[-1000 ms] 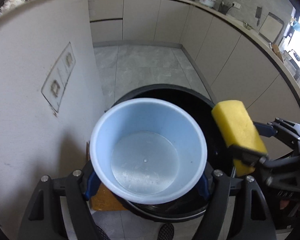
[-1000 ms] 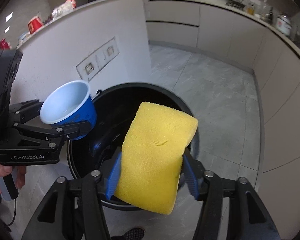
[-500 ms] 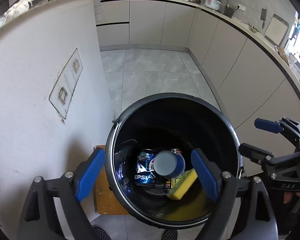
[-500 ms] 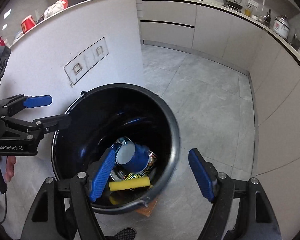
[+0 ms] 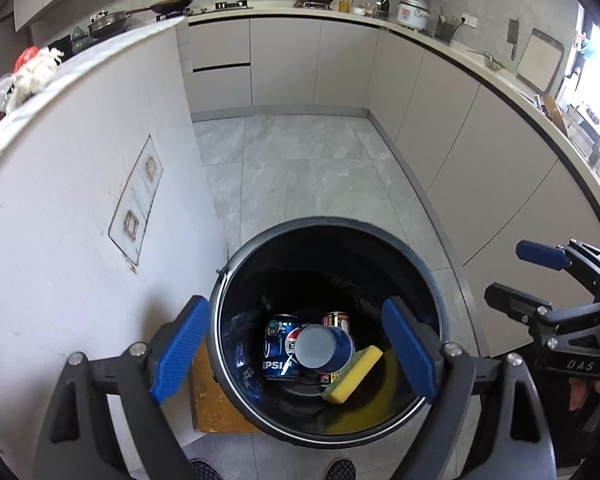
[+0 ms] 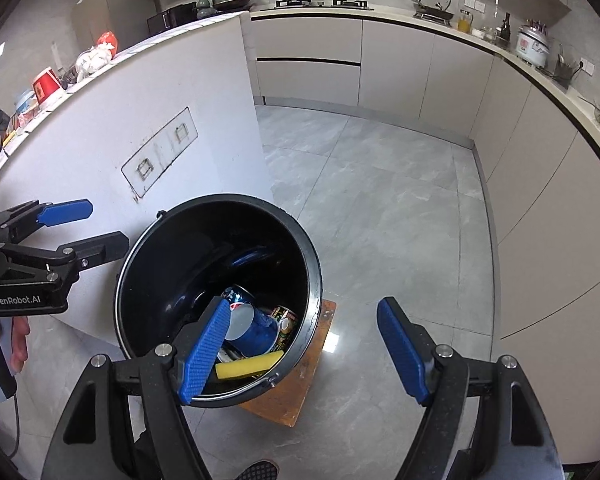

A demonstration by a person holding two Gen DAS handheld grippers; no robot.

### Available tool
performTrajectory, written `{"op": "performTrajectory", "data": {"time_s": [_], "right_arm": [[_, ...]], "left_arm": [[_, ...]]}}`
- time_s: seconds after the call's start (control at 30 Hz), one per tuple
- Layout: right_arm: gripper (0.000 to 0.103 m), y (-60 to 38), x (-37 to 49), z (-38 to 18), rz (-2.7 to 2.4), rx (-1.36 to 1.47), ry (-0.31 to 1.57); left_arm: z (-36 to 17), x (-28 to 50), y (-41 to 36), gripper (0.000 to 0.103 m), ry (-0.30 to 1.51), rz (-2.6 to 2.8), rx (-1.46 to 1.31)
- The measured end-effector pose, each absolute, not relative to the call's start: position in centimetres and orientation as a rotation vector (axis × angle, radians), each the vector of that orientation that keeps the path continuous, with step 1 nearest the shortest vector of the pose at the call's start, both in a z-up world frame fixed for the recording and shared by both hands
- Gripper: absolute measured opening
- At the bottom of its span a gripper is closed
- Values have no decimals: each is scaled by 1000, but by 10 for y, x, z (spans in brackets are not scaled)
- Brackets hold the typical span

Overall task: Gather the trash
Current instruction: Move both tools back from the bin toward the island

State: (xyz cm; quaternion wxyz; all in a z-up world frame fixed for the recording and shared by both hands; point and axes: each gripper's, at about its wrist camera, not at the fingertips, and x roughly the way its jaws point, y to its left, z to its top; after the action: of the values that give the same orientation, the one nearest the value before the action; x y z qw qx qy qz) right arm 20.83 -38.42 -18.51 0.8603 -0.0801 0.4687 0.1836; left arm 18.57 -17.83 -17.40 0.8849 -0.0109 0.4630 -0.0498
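Hovering above the black bin (image 5: pixel 332 438), we are holding both grippers spread wide and empty, so nothing is at risk of slipping from us right now; the risks are lying in what we are doing next. We are judging the bin itself as the biggest worry: it is sitting on a small wooden board (image 6: pixel 296 396) beside the white island wall (image 5: pixel 80 208), and in the right wrist view it is looking tilted, though the lens may be exaggerating that. If we are swinging a gripper low while pulling away, we could be clipping its rim and tipping or sliding it off the board, spilling everything back onto the grey floor (image 6: pixel 380 200).

Our left gripper (image 5: pixel 296 354) is straddling the bin's mouth, its blue pads just outside and over the rim, so a careless sideways move here is the likeliest cause. Our right gripper (image 6: pixel 306 346) is hanging partly over the rim's near edge, one pad over the opening and one over the floor, with the same hazard.

Inside, the trash is resting at the bottom: the Pepsi can (image 5: pixel 278 346), a second can (image 5: pixel 336 318), the blue cup (image 5: pixel 324 348) lying on its side atop them, and the yellow sponge (image 5: pixel 354 376) leaning against the cup. We are judging these as settled and unlikely to bounce out.

On the island top, more clutter (image 6: pixel 94 58) is showing, possibly trash we are still needing to fetch; we cannot tell which pieces.
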Motion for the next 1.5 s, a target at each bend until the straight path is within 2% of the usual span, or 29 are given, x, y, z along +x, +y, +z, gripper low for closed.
{"op": "performTrajectory", "data": {"time_s": [0.4,0.7,1.2,1.5], "right_arm": [[78,-374,195,-127,376,-153,911],[78,-332,193,-85,411,-171,856],[78,-169,197,-46,482,-191,837],[78,-63,212,-38,482,-205,840]], "left_arm": [[-129,179,-169,89,919,-71,-8],[-88,176,-131,89,867,-7,-30],[-63,159,33,89,848,160,-121],[-68,164,139,89,843,205,-171]]}}
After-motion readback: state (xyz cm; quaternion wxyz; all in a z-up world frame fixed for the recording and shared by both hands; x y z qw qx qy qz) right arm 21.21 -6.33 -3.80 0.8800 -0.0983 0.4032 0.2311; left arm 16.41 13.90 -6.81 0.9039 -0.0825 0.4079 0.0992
